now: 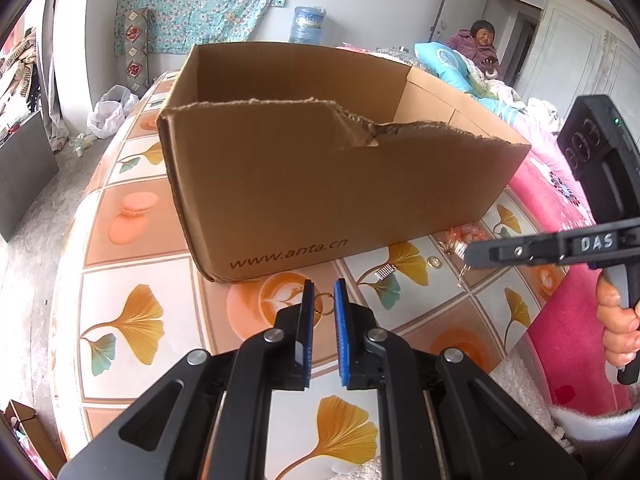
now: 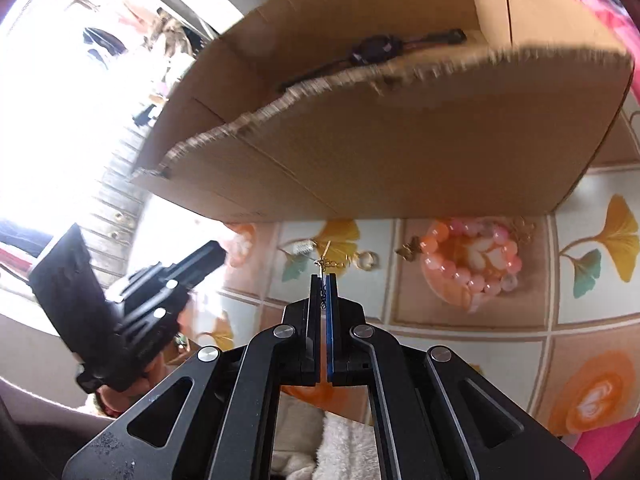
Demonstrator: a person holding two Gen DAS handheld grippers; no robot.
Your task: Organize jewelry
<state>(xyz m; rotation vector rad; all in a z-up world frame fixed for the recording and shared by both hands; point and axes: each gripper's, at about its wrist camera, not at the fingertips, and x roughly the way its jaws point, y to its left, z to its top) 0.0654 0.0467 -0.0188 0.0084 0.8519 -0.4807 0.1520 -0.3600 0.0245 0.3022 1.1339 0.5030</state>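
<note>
Left wrist view has the left gripper [image 1: 323,294] at lower centre, its blue-padded fingers [image 1: 341,312] apart, with a thin gold wire ring [image 1: 322,304] on the patterned tablecloth-covered table [image 1: 132,320] showing in the gap between them; whether they touch it I cannot tell. Above it, filling the middle of the frame, stands a brown cardboard box [image 1: 320,184] with torn top edges and printed web address. At the right edge the right gripper [image 1: 466,256] reaches in from a hand [image 1: 618,328], its tip over a small cluster of jewelry just right of the box's lower corner, near a small gold ring [image 1: 433,262] and a little silver comb-like clip [image 1: 385,271]. Right wrist view shows the right gripper's fingers [image 2: 331,296] closed on a fine gold chain [image 2: 328,265] at centre frame, the chain trailing toward the gold ring. At right of centre a pink and orange beaded bracelet [image 2: 472,264] lies on the table just beside the box wall. Inside the box, upper centre, lies a black wristwatch [image 2: 372,50].
</note>
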